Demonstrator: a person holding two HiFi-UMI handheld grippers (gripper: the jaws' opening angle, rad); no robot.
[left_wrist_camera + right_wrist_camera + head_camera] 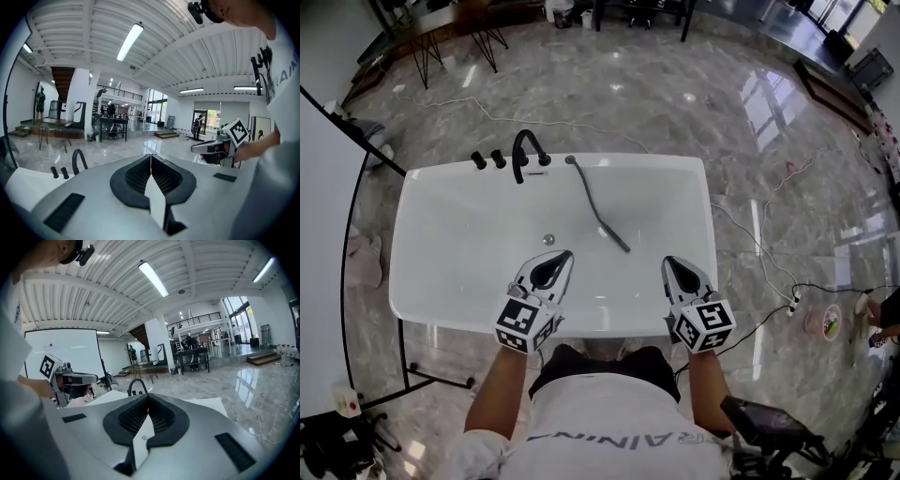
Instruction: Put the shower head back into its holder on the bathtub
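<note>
A white bathtub (422, 281) lies crosswise in front of me in the head view. The shower head (602, 216), a thin grey wand, lies slanted inside it, its far end by a small fitting (570, 160) on the far rim. A black arched faucet (525, 152) and two black knobs (487, 159) stand on that rim to the left. My left gripper (566, 254) and right gripper (667, 262) hover over the tub's near side, both shut and empty, the wand's near tip between and beyond them. In the left gripper view the jaws of the left gripper (151, 155) meet; in the right gripper view those of the right gripper (149, 397) do too.
A whiteboard on a black stand (323, 244) stands close to the tub's left end, with pink cloth (361, 261) on the floor beside it. Cables (764, 253) trail over the marble floor at the right. Black-legged tables (450, 28) stand far back.
</note>
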